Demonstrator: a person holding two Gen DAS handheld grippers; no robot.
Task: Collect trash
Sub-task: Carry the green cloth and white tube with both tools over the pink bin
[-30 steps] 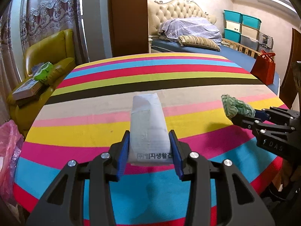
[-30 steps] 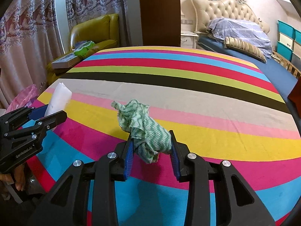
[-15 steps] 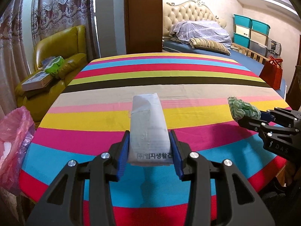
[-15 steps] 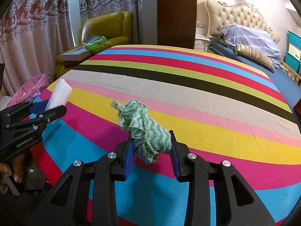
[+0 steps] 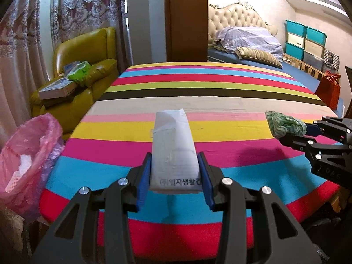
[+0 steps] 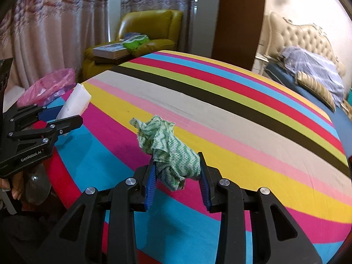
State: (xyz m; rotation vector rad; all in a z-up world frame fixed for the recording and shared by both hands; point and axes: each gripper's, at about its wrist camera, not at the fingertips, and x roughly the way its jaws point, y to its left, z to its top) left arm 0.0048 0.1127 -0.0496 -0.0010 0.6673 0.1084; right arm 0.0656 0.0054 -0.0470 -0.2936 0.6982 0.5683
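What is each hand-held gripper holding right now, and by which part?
The left hand-held gripper clamps the white packet at its near, printed end. The right hand-held gripper pinches the green cloth by its lower bunched end.

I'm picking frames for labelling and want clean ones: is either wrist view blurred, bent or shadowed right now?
Left wrist view: sharp, print on the white packet readable; fisheye bends the curtains and corners go black; soft shadows on the striped cloth. Right wrist view: headboard and chair smeared by motion blur, green rag fairly crisp; the cloth bulges strongly.
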